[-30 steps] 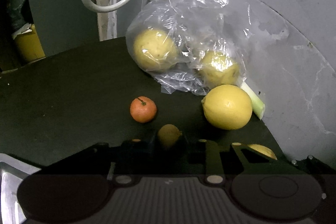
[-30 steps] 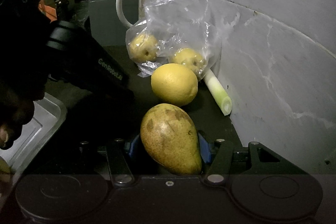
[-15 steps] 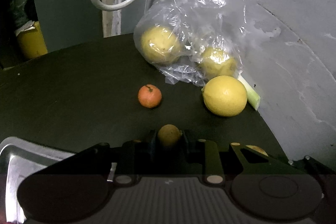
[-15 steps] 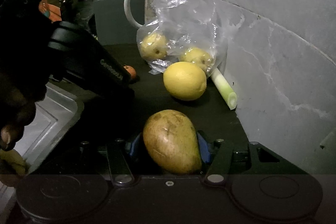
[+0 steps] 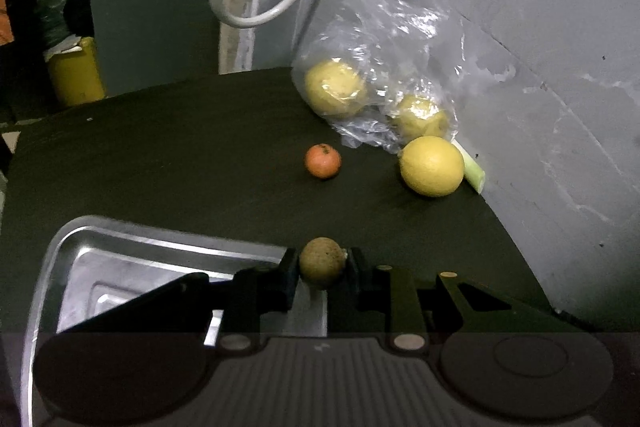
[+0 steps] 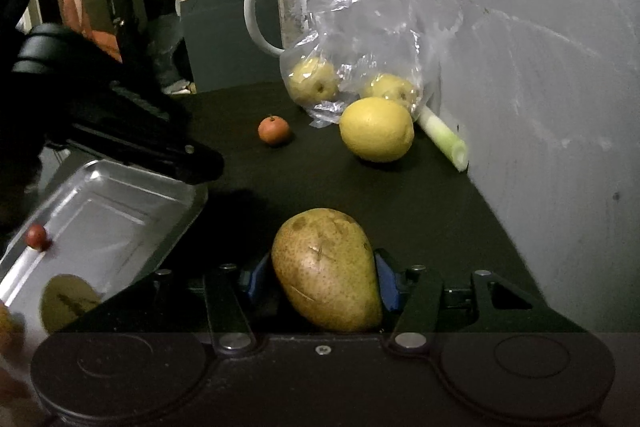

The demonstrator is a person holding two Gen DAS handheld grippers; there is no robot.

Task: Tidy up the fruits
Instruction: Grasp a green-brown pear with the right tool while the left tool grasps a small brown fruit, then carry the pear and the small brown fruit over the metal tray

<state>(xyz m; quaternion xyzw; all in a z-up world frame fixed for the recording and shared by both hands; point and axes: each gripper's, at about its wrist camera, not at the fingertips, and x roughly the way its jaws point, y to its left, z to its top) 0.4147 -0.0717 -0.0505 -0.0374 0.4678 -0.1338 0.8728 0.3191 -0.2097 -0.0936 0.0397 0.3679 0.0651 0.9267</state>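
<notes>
Brown small fruit (image 5: 322, 262) between closed jaws

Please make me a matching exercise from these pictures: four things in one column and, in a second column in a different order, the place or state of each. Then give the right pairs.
Things
1. pear
2. small brown fruit
3. tangerine
4. leek piece

Places or states
A. lies loose on the dark table, left of the lemon
B. held in the right claw
C. lies along the grey wall, behind the lemon
D. held in the left claw, by the edge of the metal tray

Pairs: 1-B, 2-D, 3-A, 4-C
</notes>
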